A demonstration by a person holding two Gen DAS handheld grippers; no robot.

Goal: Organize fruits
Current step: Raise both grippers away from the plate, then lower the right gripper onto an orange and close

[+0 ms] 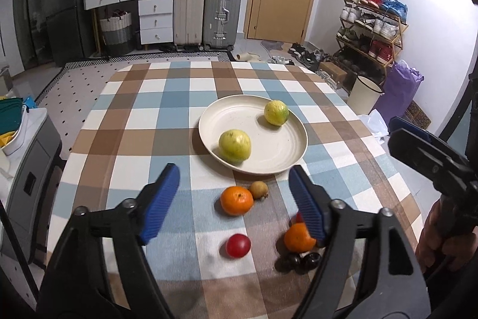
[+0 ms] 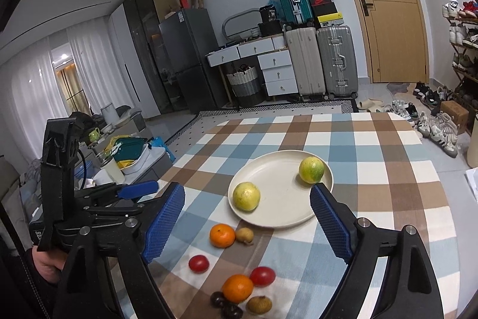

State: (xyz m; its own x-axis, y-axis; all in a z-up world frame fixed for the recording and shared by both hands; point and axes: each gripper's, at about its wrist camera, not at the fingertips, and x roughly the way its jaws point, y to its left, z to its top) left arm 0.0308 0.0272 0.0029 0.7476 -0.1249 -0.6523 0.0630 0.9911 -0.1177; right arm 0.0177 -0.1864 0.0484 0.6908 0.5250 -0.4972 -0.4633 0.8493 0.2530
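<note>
plate (image 1: 209, 121) on table (image 1: 125, 115) | two fruits (image 1: 234, 146) in plate | small fruits (image 1: 236, 201) before plate

- I make out a Nike swoosh on the red shoebox (image 2: 322, 1) stacked above the suitcases.
- I read "36" on the dark bag (image 2: 271, 14) on the dresser.
- Other box labels are too small for me to read.

- The tablecloth (image 1: 167, 121) has a check pattern in brown, blue and white.
- The plate (image 1: 269, 145) is cream.
- Two fruits on the plate (image 1: 234, 146) are yellow-green.
- Two mandarins (image 2: 222, 235) are orange.
- Two tomatoes (image 2: 198, 263) are red.
- The small fruits at the near edge (image 2: 224, 305) look very dark, maybe purple.
- The gripper pads (image 2: 163, 221) are blue.
</note>
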